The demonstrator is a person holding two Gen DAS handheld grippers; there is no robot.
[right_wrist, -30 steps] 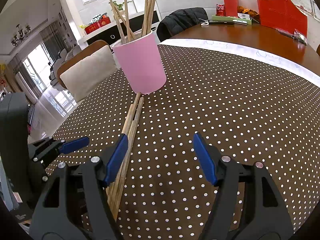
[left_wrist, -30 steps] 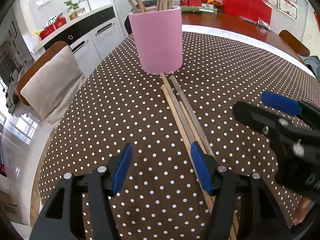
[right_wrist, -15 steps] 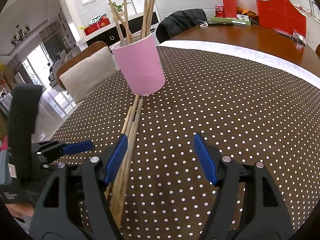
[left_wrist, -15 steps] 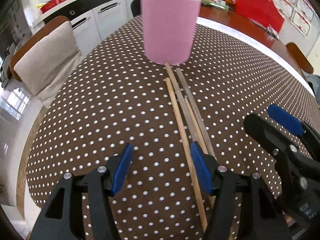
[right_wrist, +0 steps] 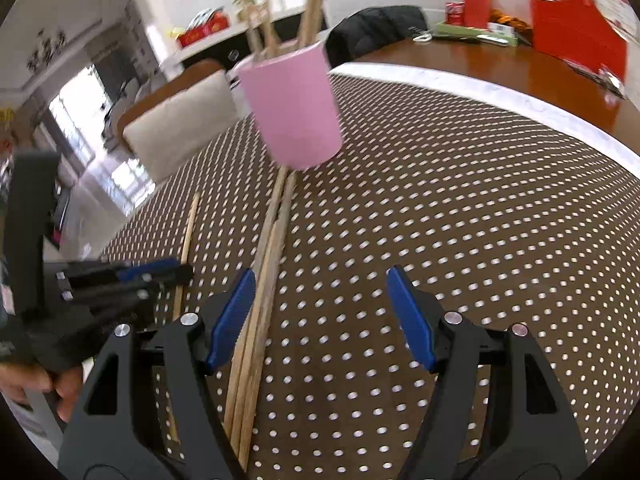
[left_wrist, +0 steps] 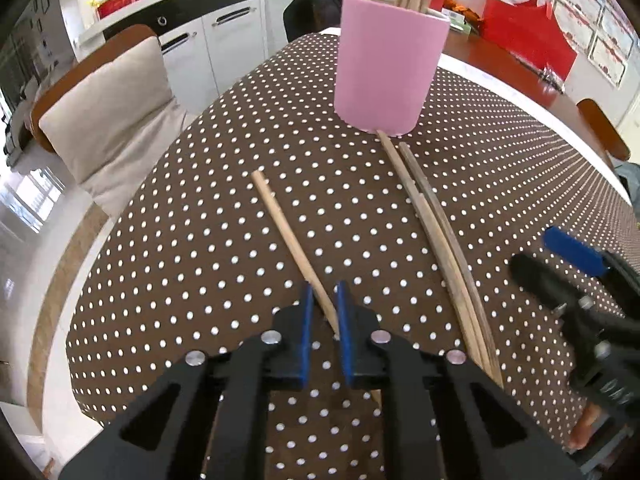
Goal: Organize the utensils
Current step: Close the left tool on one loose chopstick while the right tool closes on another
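A pink cup (left_wrist: 388, 76) (right_wrist: 294, 108) with several chopsticks upright in it stands on the brown dotted tablecloth (left_wrist: 224, 216). A bundle of chopsticks (left_wrist: 436, 232) (right_wrist: 268, 264) lies flat in front of the cup. One chopstick (left_wrist: 288, 236) (right_wrist: 188, 236) lies apart, left of the bundle. My left gripper (left_wrist: 324, 312) (right_wrist: 168, 272) is closing its jaws on this stick's near end, and the pads pinch it. My right gripper (right_wrist: 320, 316) (left_wrist: 548, 262) hangs open just right of the bundle, with nothing between its fingers.
A chair with a beige cushion (left_wrist: 108, 120) stands past the table's left edge. Farther back are white cabinets (left_wrist: 224, 40), a dark jacket (right_wrist: 380, 28) on a chair and a red bag (left_wrist: 528, 36) on the bare wooden part of the table.
The left jaws have gone from wide open to closed on one chopstick. That stick now lies off to the left of the bundle. The right gripper has barely moved.
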